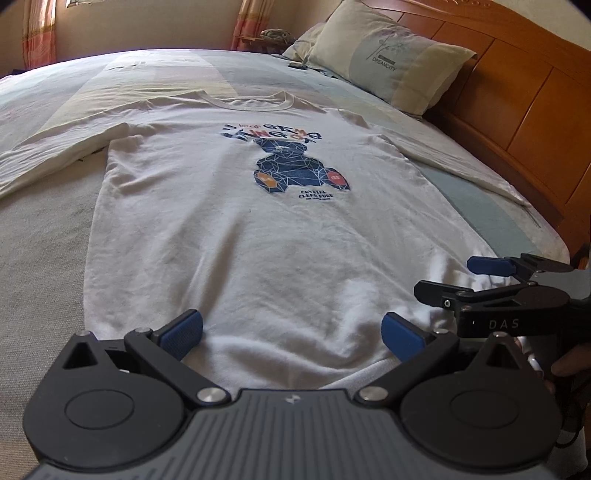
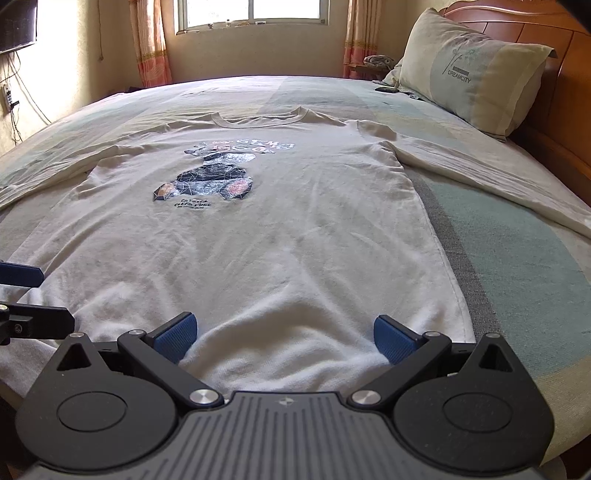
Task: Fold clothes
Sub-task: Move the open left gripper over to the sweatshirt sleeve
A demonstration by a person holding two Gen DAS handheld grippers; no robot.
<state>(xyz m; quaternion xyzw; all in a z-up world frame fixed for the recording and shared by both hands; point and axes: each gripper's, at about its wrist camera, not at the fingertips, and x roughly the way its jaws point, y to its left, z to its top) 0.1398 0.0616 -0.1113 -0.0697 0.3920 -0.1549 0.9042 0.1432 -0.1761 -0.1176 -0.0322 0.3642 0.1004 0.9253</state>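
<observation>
A white long-sleeved shirt [image 1: 258, 240] [image 2: 280, 236] with a blue bear print [image 1: 299, 166] lies flat and face up on the bed, collar far, hem near, both sleeves spread out. My left gripper [image 1: 291, 332] is open at the hem's left part, and rumpled cloth rises between its blue pads [image 1: 183, 334]. The right gripper [image 2: 284, 336] is open too, low over the hem near the shirt's right edge. Each shows in the other's view: the right gripper [image 1: 458, 278] at the right with a hand [image 1: 570, 363] behind it, the left gripper [image 2: 26, 299] at the left edge.
The striped bedsheet [image 2: 517, 258] covers a wide bed. A pillow [image 1: 388, 55] leans on the wooden headboard [image 1: 517, 110] at the right, with a small dark object [image 1: 297, 66] beside it. A window [image 2: 251, 14] with curtains is beyond the bed's far side.
</observation>
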